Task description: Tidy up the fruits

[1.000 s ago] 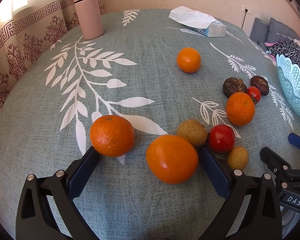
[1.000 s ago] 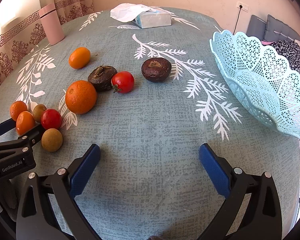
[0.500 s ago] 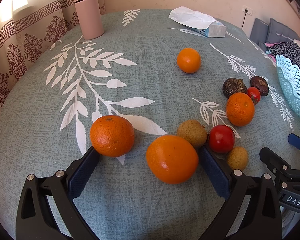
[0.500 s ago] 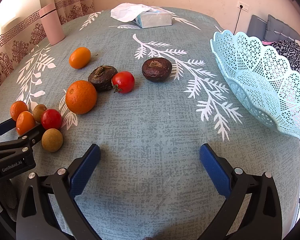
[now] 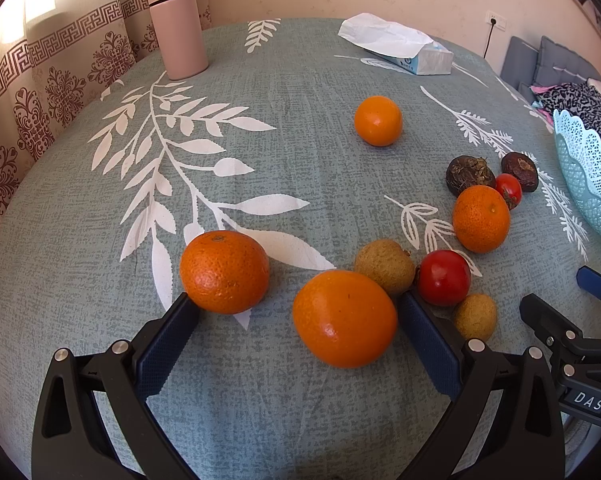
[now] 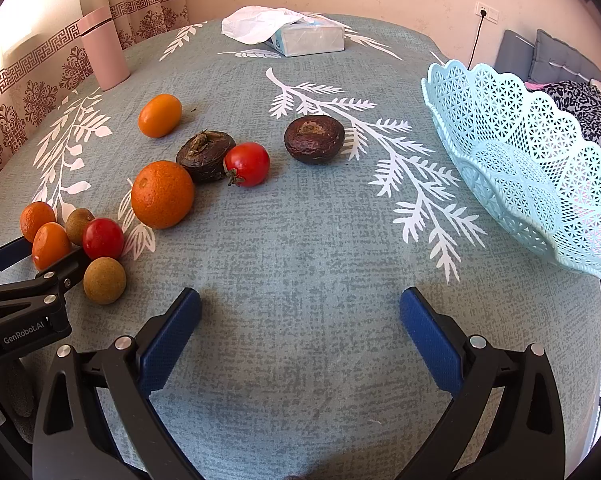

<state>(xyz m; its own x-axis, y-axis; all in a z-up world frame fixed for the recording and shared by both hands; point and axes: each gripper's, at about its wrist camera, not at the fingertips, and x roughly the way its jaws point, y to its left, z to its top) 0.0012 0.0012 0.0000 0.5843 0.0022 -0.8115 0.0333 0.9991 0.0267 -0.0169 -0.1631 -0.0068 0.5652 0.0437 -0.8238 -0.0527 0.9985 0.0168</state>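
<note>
Between the spread blue pads of the left gripper (image 5: 298, 304) lay a smooth orange (image 5: 344, 318), resting on the grey-green tablecloth (image 5: 292, 184) close against the right-hand pad (image 5: 426, 344), though whether it actually touched could not be told from this angle. Its long axis ran roughly across the gripper's mouth, tilted a little toward the right pad. A second, rougher orange (image 5: 224, 272) sat at the tip of the left-hand pad (image 5: 168, 344), outside the gap, stem dimple upward. Just beyond the right pad clustered a brown longan (image 5: 384, 266), a red tomato (image 5: 443, 277) and a smaller longan (image 5: 475, 316). The left gripper stood wide open, held low and nearly level over the cloth, pointing toward the far wall. The right gripper (image 6: 300, 312) was likewise open with nothing between its pads, aimed across bare cloth, the pale blue lattice basket (image 6: 540, 184) to its right and well apart from the fruit. Farther off stood a pink flask (image 5: 177, 26) and a tissue pack (image 5: 416, 58).
</note>
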